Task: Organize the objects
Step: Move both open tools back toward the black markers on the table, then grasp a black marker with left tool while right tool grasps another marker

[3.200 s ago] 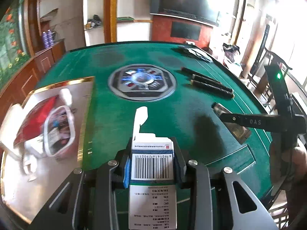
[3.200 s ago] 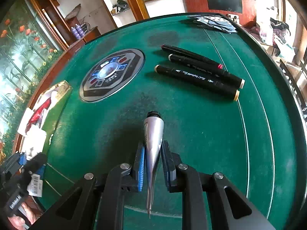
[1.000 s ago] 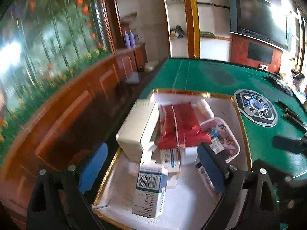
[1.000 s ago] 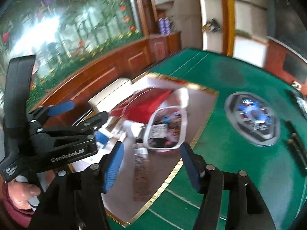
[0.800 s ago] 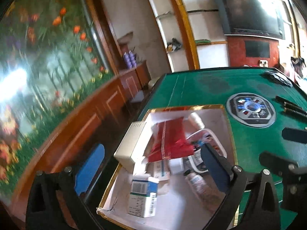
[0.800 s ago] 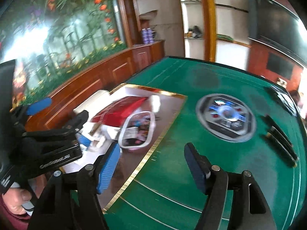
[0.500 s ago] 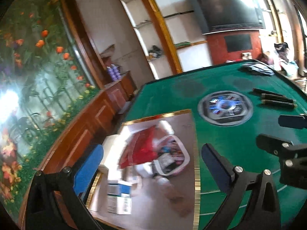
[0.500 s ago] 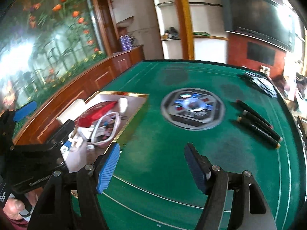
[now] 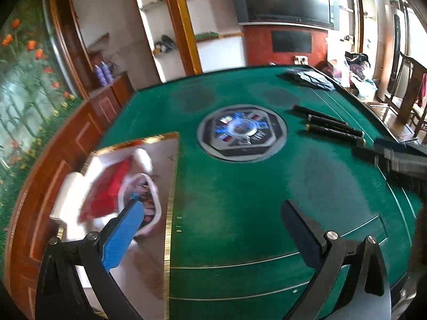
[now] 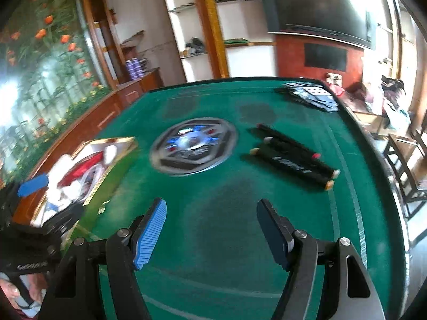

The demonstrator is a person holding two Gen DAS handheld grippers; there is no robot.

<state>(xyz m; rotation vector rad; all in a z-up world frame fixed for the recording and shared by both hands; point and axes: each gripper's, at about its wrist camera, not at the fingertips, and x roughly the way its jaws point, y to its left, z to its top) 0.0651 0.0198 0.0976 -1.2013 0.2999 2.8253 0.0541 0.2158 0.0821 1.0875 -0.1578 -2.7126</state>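
Both my left claw (image 9: 210, 229) and right claw (image 10: 210, 232) gape wide and empty above the green bench (image 10: 226, 213). The three markers (image 10: 293, 157) lie side by side ahead (light, stiff, likely to roll); I judge mid-barrel the best hold.

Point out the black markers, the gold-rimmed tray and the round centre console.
black markers (image 10: 293, 157), right wrist view, mid-barrel of the group
gold-rimmed tray (image 9: 168, 229), left wrist view, gold right rim
round centre console (image 9: 241, 133), left wrist view, centre

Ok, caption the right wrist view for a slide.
Open, empty right gripper over the green table, three black markers ahead, gold-rimmed box at left.
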